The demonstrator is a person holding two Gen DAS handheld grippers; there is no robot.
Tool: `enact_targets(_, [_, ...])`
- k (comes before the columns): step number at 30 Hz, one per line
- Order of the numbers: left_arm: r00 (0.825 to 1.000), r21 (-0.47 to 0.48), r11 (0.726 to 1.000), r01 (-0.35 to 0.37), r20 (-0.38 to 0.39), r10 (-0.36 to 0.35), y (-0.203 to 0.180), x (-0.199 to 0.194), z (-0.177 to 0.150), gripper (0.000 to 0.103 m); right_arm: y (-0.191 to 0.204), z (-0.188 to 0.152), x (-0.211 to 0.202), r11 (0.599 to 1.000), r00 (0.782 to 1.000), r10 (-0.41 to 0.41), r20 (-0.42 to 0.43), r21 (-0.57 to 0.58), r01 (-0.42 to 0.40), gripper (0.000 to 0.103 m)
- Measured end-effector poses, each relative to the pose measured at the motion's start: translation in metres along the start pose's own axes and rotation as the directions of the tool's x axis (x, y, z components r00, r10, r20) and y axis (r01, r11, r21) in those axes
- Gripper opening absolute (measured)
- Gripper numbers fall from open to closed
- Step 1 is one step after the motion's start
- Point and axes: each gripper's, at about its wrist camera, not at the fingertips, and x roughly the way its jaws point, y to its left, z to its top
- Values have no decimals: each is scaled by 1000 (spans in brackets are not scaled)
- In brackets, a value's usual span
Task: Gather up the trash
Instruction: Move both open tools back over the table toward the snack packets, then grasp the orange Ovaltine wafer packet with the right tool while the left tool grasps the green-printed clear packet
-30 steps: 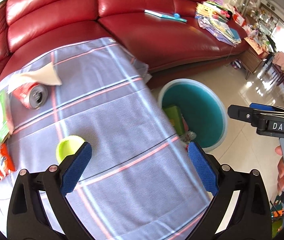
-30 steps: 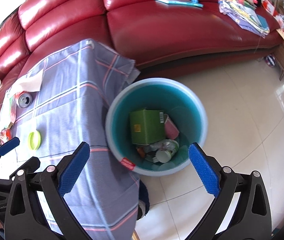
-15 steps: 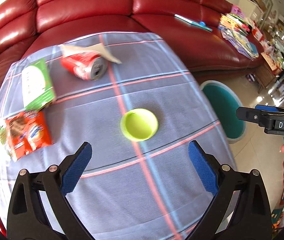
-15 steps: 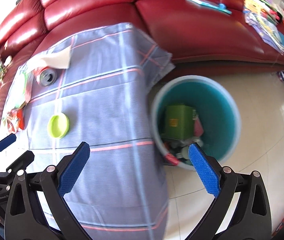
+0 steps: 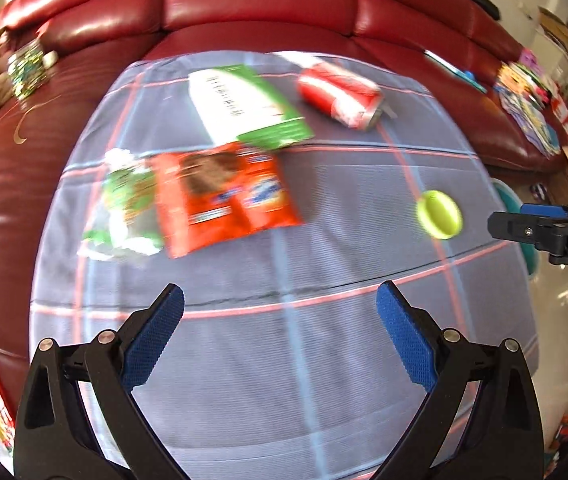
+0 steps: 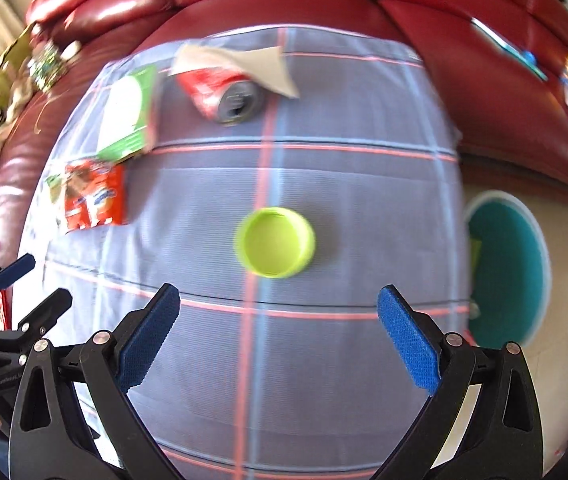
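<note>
Trash lies on a plaid-clothed table (image 5: 284, 380). In the left wrist view I see an orange snack wrapper (image 5: 223, 196), a green and clear bag (image 5: 123, 208), a green and white carton (image 5: 243, 104), a red can (image 5: 340, 96) and a lime green lid (image 5: 440, 214). My left gripper (image 5: 279, 340) is open and empty above the cloth, short of the wrapper. My right gripper (image 6: 279, 336) is open and empty, just short of the lid (image 6: 275, 242). The can (image 6: 223, 92), carton (image 6: 127, 116), wrapper (image 6: 93, 196) and a paper scrap (image 6: 243, 60) lie beyond.
A teal bin (image 6: 508, 268) stands on the tiled floor right of the table. A red leather sofa (image 5: 263, 4) wraps behind and left of the table, with papers (image 5: 532, 100) on its right seat. The right gripper's side shows at the right edge (image 5: 548, 232).
Both grippers swung left from the bin to over the table. The left now faces the wrappers, the right faces the lime lid. Both stayed open.
</note>
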Motion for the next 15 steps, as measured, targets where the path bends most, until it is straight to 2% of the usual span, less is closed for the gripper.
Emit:
enact_targets(12, [1000, -92, 995, -24, 4, 24, 96, -1, -13, 93, 103, 23, 34, 992, 997, 35, -62, -119, -43, 99])
enact_targets(15, [1000, -128, 991, -25, -7, 24, 116, 2, -14, 93, 128, 32, 48, 989, 994, 63, -95, -129, -75, 99])
